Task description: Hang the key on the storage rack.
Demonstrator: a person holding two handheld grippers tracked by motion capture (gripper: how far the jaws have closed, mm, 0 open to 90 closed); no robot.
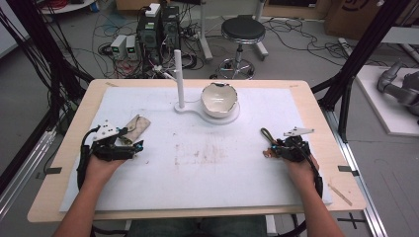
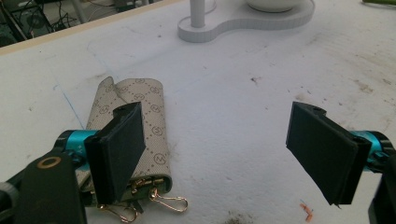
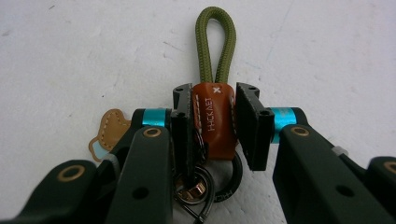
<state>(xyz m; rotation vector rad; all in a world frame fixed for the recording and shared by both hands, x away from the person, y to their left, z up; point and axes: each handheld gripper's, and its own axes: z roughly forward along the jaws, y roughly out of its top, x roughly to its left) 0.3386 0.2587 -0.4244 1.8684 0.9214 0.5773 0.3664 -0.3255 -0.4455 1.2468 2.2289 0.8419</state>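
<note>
Left gripper (image 2: pixel 215 149): jaws spread wide, gripping nothing, low over the white mat (image 1: pixel 197 187) at its left side. Beige monogram pouch (image 2: pixel 144 116) flat on the mat, partly under the left jaw, gold clasps (image 2: pixel 170 201) at its near end. Right gripper (image 3: pixel 212 126): jaws closed against the brown leather tab (image 3: pixel 213 119) of the keychain (image 1: pixel 268 136). Olive cord loop (image 3: pixel 215 42) extending forward beyond the jaws; dark rings (image 3: pixel 219 182) hanging below. White bowl (image 1: pixel 219 98) on a white stand (image 1: pixel 180 81) at the far centre.
</note>
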